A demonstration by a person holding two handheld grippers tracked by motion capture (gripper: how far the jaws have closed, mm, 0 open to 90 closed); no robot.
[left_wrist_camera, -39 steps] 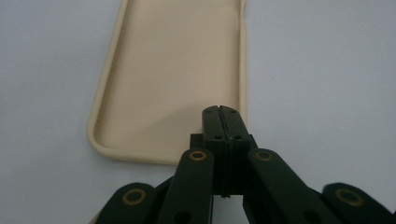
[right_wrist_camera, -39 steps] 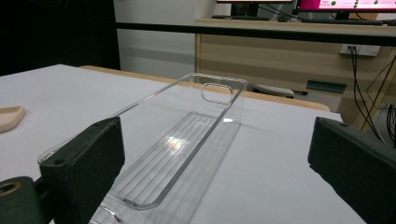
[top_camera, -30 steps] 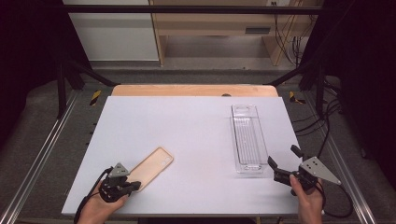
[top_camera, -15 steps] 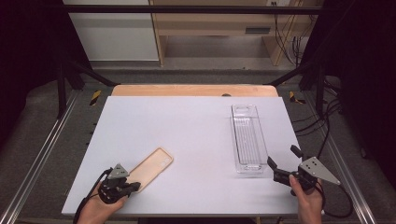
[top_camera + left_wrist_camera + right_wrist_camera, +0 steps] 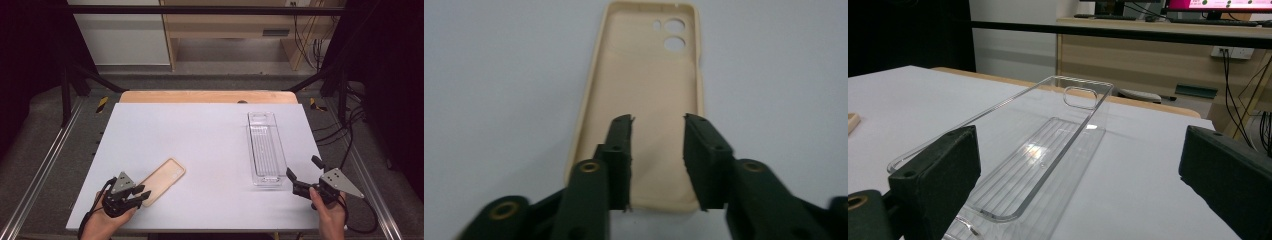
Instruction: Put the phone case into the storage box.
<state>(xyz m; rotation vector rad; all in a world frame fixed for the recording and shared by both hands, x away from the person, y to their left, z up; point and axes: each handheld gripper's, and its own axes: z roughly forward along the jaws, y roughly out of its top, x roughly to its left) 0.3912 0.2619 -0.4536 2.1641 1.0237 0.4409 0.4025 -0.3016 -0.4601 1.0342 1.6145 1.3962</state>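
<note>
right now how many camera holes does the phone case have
3 that I can make out in the left claw view, all at the far end of the phone case: two round holes stacked one above the other, plus a small one beside the upper. Blur could hide more.

The left hand-held gripper (image 5: 142, 196) lay low at the near left, its jaws just opened to a narrow gap. The right hand-held gripper (image 5: 302, 172) sat at the near right, jaws spread wide.

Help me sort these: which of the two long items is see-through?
The clear plastic tray at the table's right; the beige phone case at the left is opaque.
</note>
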